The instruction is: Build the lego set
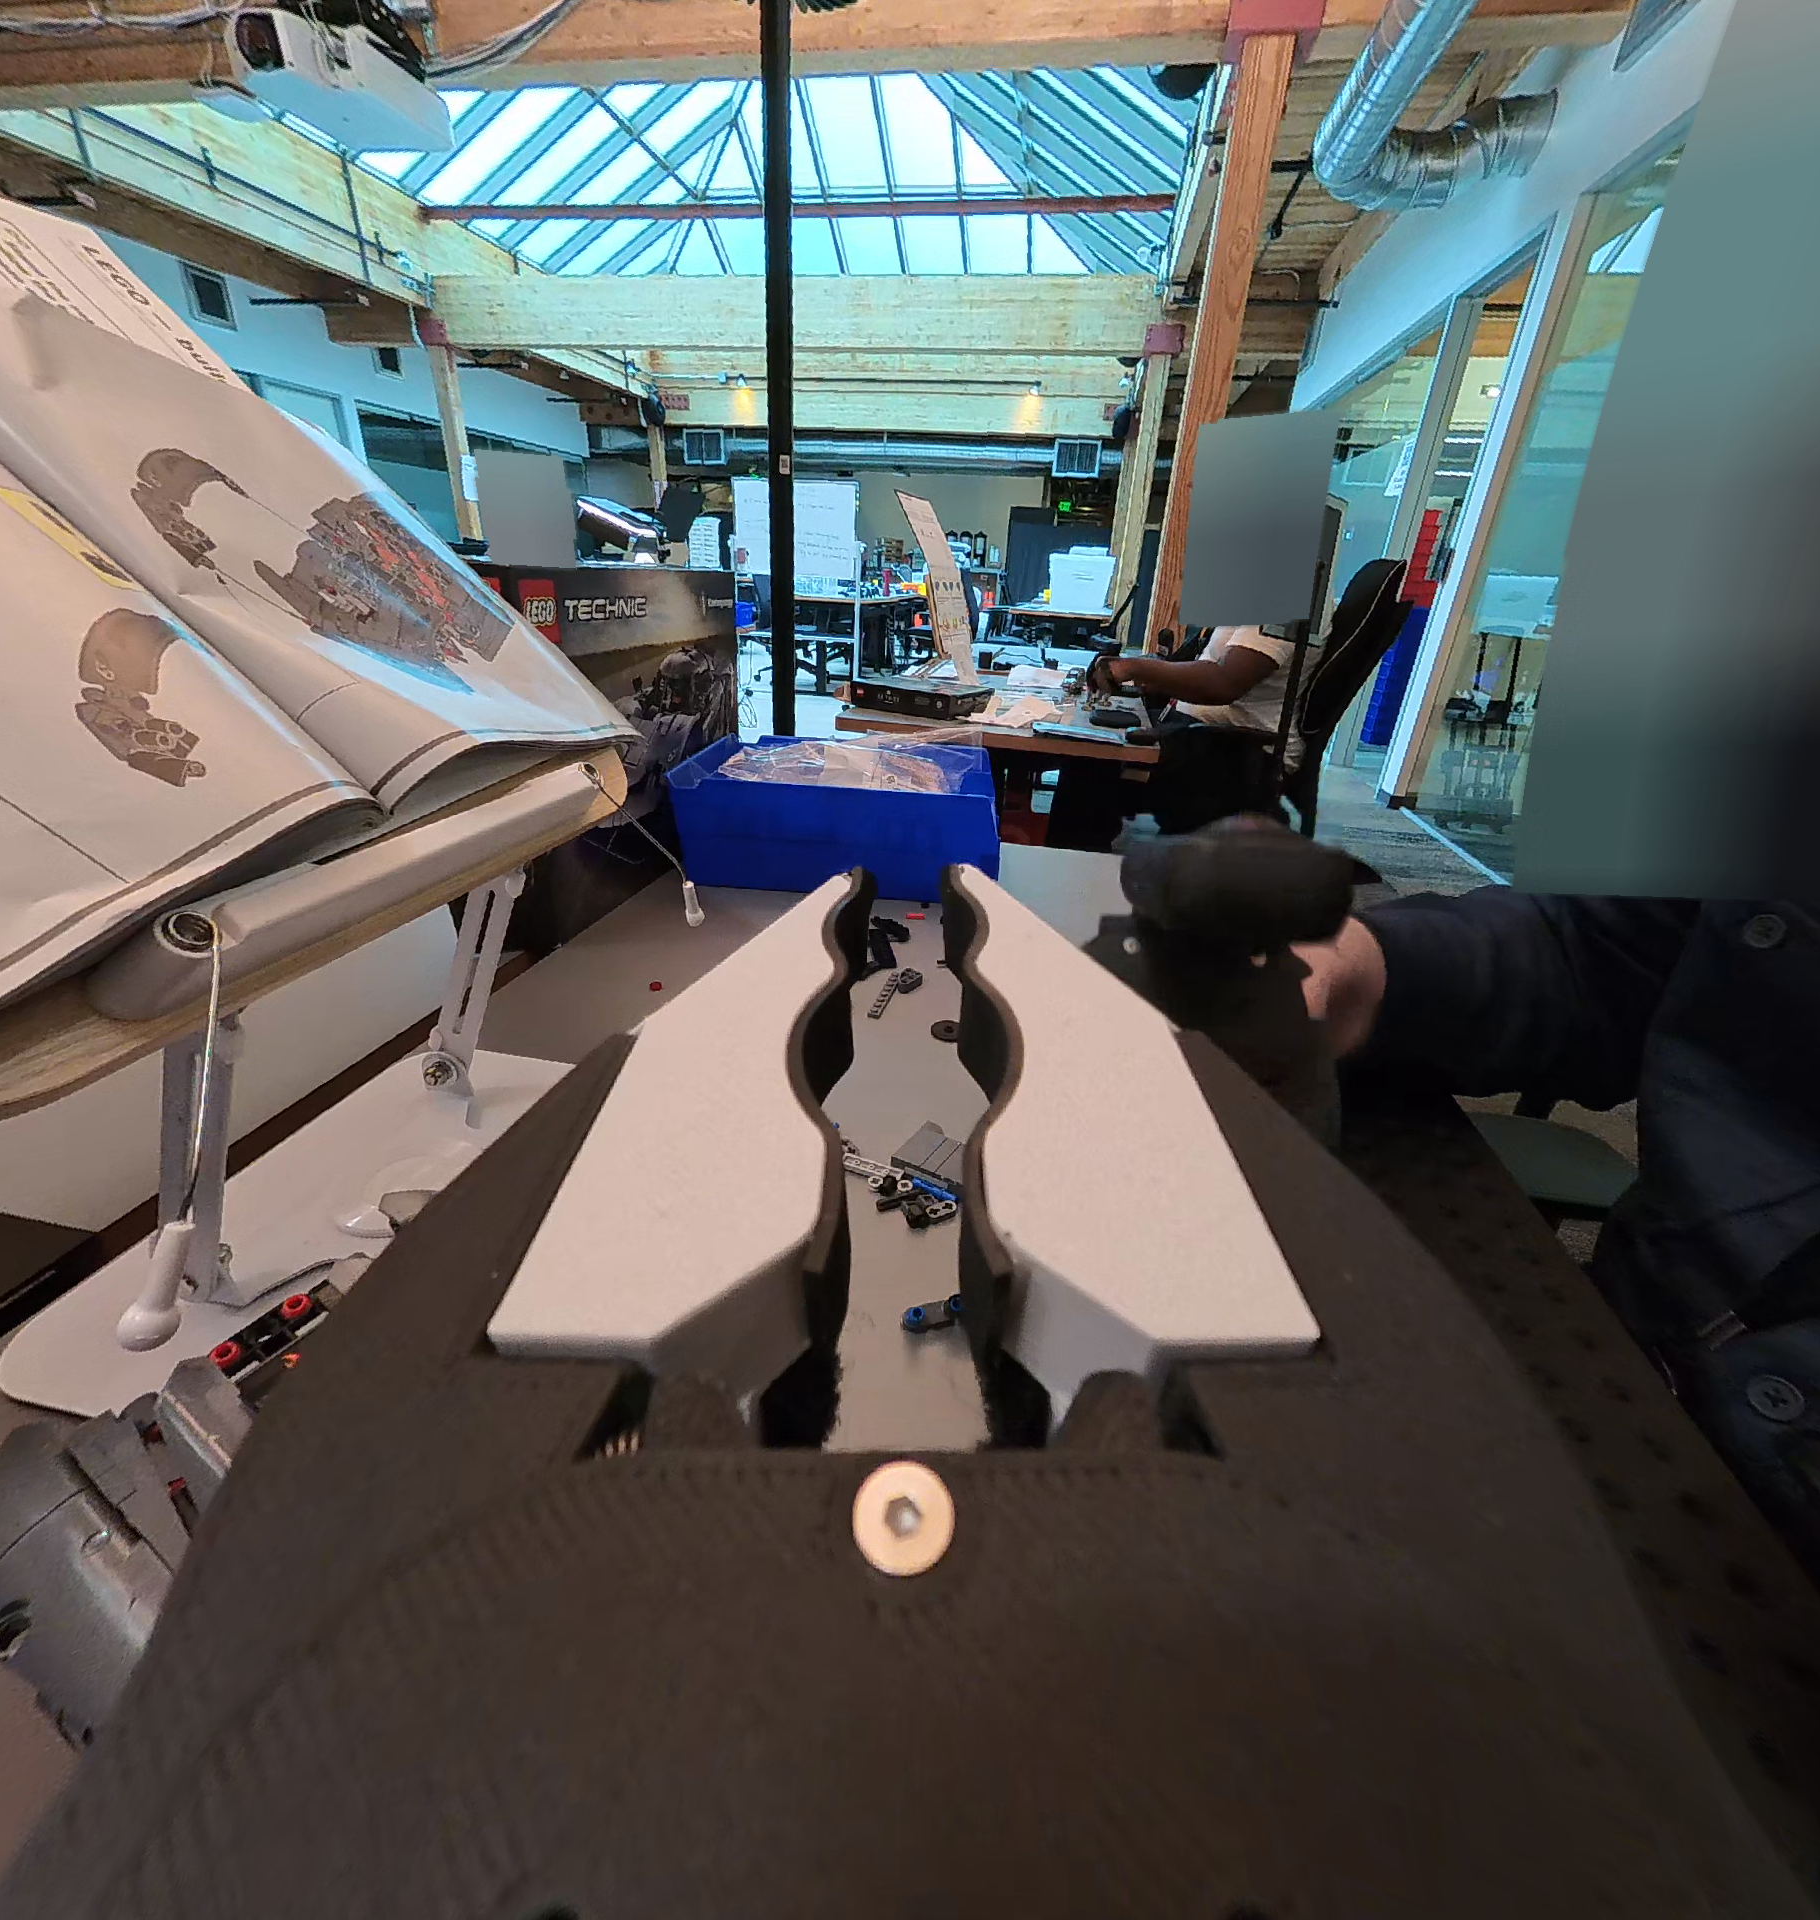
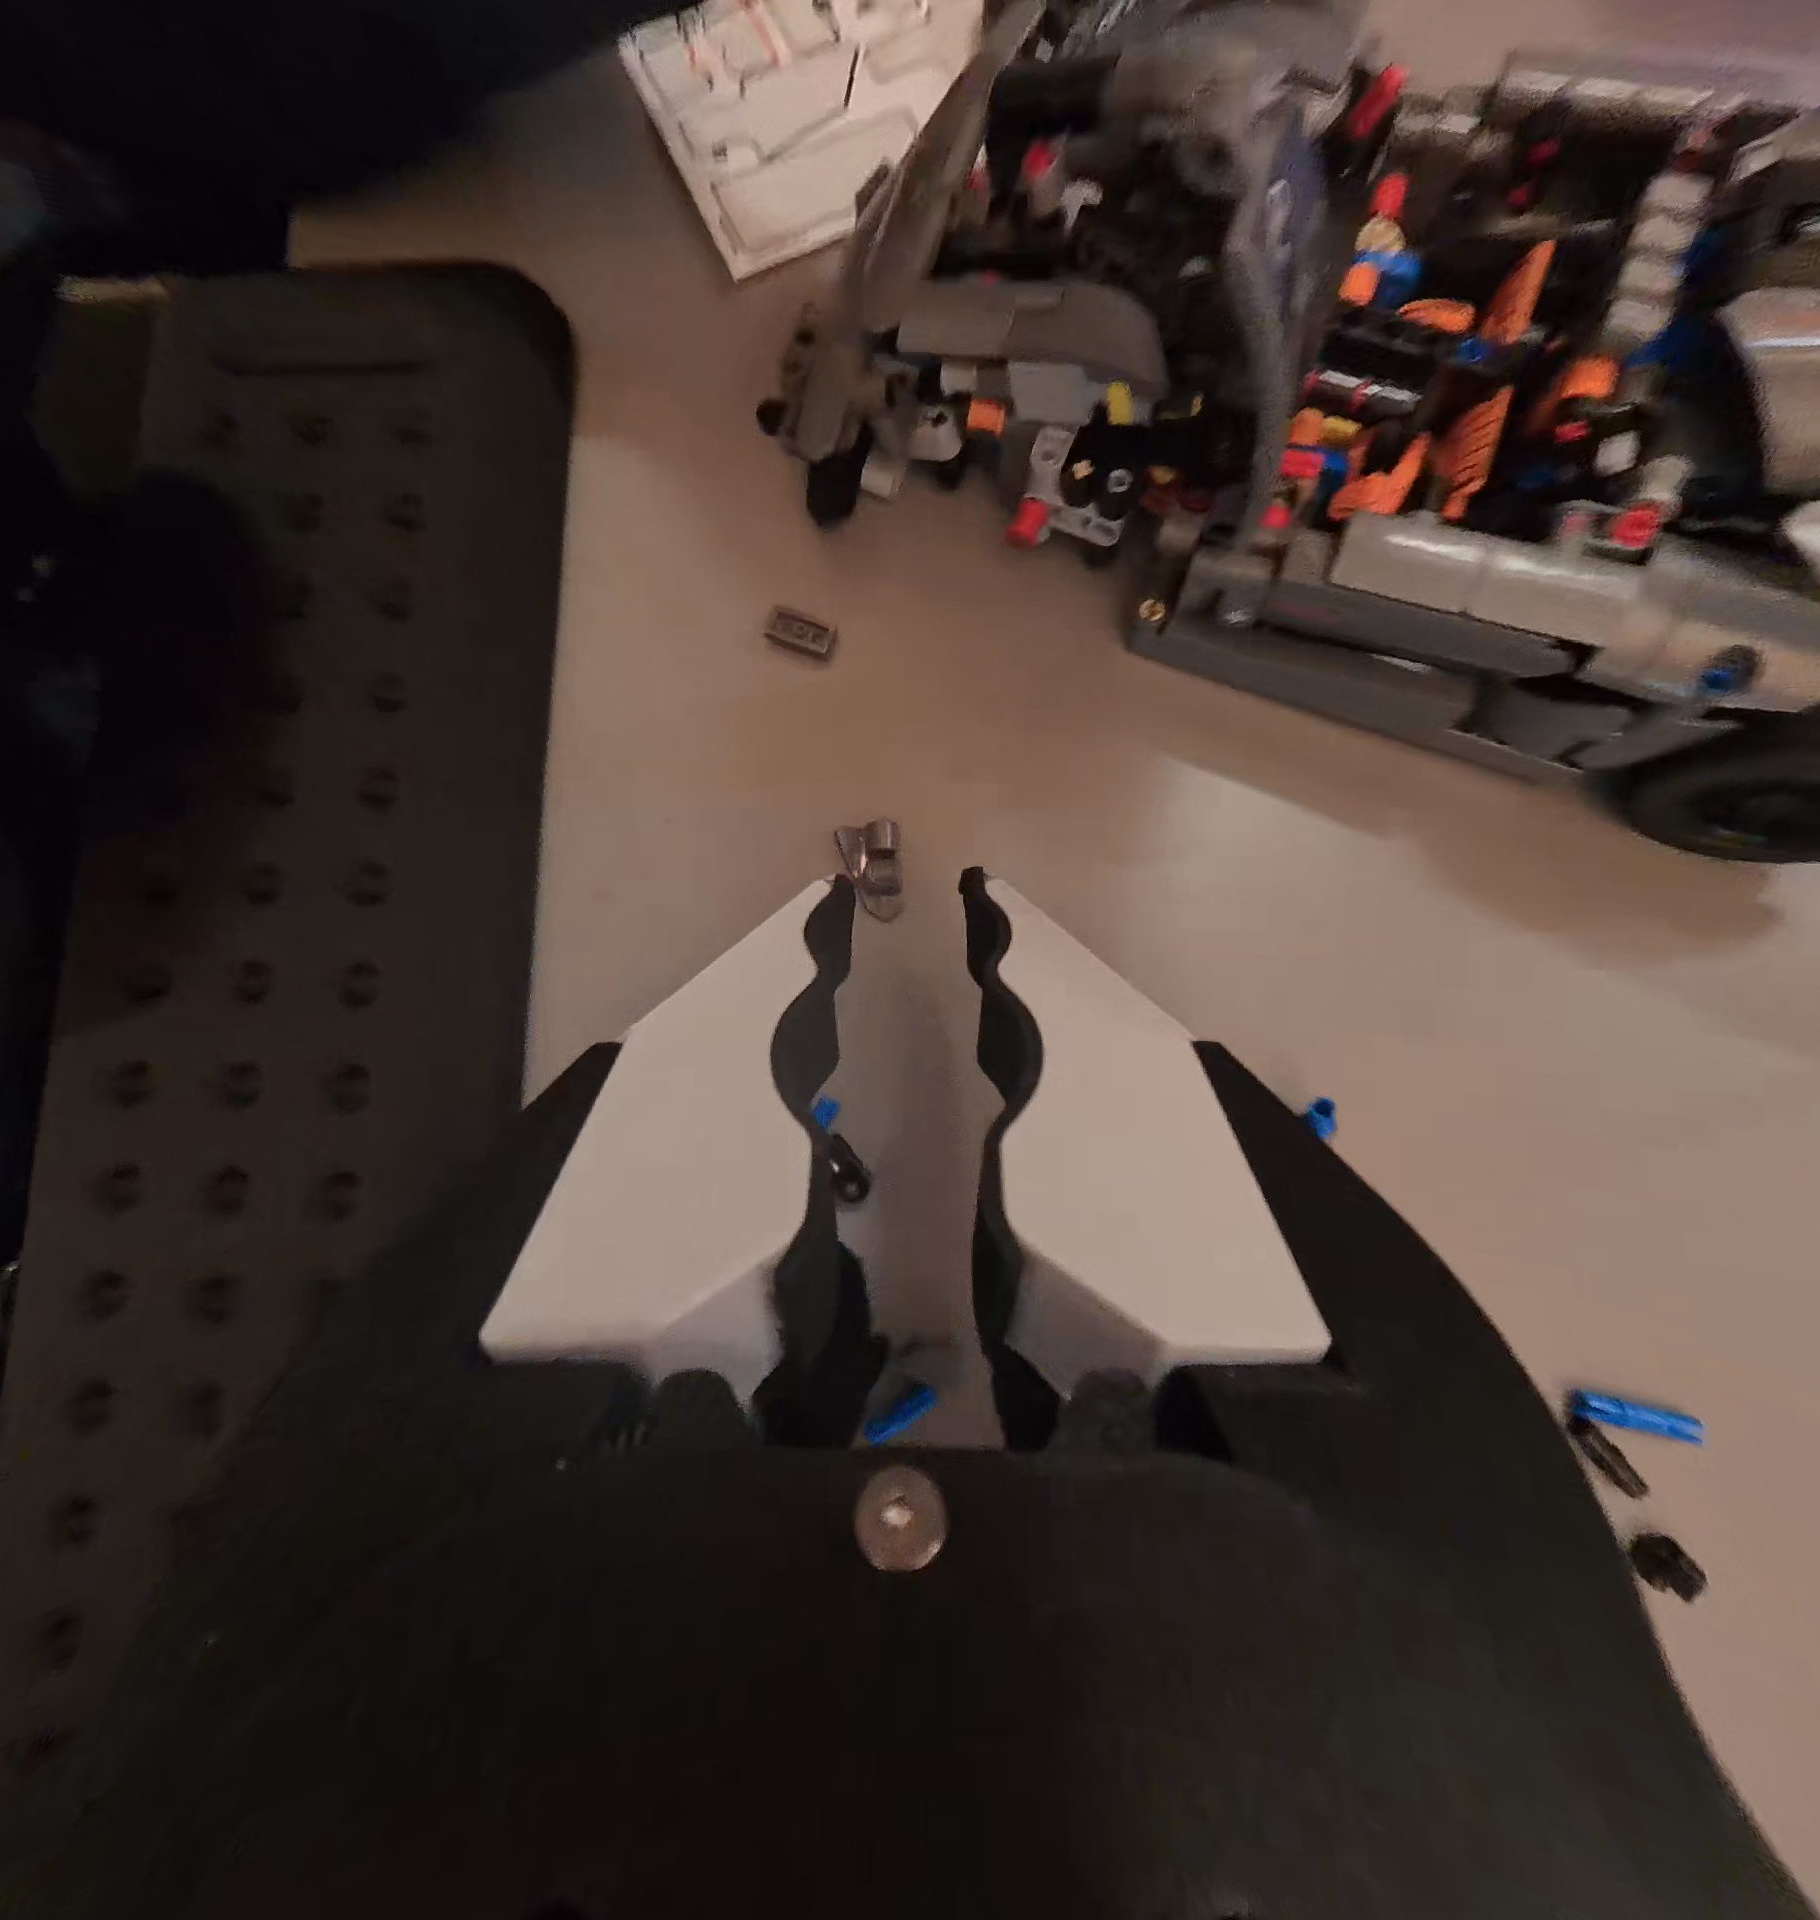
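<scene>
Left wrist view, taking the left gripper (image 1: 901, 883) as landmark. Far left of it, an open instruction booklet (image 1: 210, 623) lies tilted on a wooden board with a white metal stand (image 1: 194, 1164); pages are matte, printed with grey diagrams. Low left of the gripper, a grey rounded model section (image 1: 64, 1527) with red pins sits at the frame edge. The gripper has white flat-faced fingers with wavy black inner pads on a ribbed black printed body — jaws parted by a narrow gap, nothing between them. Through the gap, small loose pieces (image 1: 911, 1184) lie on the pale smooth table (image 1: 594, 987): black connectors, a blue pin, a grey block. Beyond the tips is a glossy blue plastic bin (image 1: 833, 821) holding clear bags. Right of the gripper, a hand (image 1: 1332, 987) in a dark sleeve grips a black handle.

Right wrist view, landmark the right gripper (image 2: 906, 883). Left of it, a black perforated mat (image 2: 293, 831). The jaws stand moderately apart, gripping nothing; a small grey curved piece (image 2: 875, 862) lies on the table just beside the left fingertip — touching or not, cannot tell. Up and left of the tips, a flat dark grey plate (image 2: 800, 632). Up and right, blurred, the partly built lego car (image 2: 1405, 416): grey blocky panels, orange and blue innards, black tyre. Right of the gripper body, blue and black pins (image 2: 1633, 1418).
</scene>
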`<state>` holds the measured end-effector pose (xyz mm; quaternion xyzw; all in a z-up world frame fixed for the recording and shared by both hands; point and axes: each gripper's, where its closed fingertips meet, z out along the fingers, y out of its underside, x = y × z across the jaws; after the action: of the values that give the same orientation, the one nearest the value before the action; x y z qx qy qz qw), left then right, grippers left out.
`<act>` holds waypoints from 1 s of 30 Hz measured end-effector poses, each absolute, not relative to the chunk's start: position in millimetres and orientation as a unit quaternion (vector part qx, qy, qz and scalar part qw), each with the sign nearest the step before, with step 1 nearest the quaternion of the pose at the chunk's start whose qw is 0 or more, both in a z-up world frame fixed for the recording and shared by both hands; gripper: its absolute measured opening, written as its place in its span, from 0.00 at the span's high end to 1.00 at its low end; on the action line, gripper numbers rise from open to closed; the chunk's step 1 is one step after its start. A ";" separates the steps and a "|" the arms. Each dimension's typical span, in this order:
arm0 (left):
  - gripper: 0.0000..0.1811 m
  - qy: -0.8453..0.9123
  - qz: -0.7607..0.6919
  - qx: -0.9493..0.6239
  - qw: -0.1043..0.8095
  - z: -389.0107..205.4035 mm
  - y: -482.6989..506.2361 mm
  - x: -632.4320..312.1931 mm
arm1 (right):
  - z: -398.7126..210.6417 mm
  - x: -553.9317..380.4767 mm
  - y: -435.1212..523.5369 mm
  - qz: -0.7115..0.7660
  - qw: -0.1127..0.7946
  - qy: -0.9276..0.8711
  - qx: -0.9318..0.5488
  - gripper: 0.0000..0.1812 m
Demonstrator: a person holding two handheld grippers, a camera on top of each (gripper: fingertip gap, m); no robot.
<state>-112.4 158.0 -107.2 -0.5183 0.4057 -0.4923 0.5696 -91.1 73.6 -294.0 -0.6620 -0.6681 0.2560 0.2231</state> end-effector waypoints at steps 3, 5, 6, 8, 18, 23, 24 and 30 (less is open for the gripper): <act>0.94 0.406 -0.492 -0.517 0.571 -106.3 157.6 -112.7 | -311.1 -100.3 65.5 0.246 0.196 -0.681 -0.661 0.89; 0.94 0.406 -0.491 -0.517 0.572 -105.6 157.4 -113.3 | -320.2 -103.2 63.7 0.231 0.185 -0.687 -0.664 0.91; 0.94 0.405 -0.492 -0.516 0.572 -105.1 157.3 -113.5 | -323.2 -104.8 63.5 0.225 0.186 -0.690 -0.662 0.94; 0.94 0.406 -0.492 -0.516 0.572 -104.5 156.8 -113.8 | -323.6 -107.4 61.7 0.228 0.187 -0.691 -0.660 0.95; 0.93 0.408 -0.478 -0.525 0.574 -106.5 159.1 -113.6 | -271.3 -94.4 99.2 0.242 0.299 -0.645 -0.660 0.97; 0.90 0.423 -0.455 -0.555 0.553 -121.5 162.3 -103.4 | -225.1 -85.1 121.6 0.253 0.406 -0.606 -0.635 0.97; 0.90 0.426 -0.454 -0.558 0.548 -124.2 162.1 -101.2 | -217.5 -82.6 126.5 0.251 0.426 -0.597 -0.632 0.97; 0.89 0.441 -0.442 -0.584 0.519 -139.4 162.5 -92.8 | -184.4 -72.5 137.3 0.253 0.504 -0.561 -0.605 0.97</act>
<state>-92.8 162.5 -139.4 -0.5840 0.4409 -0.4420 0.5188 -72.5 137.3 -184.4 -0.6053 -0.5612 0.2533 0.5045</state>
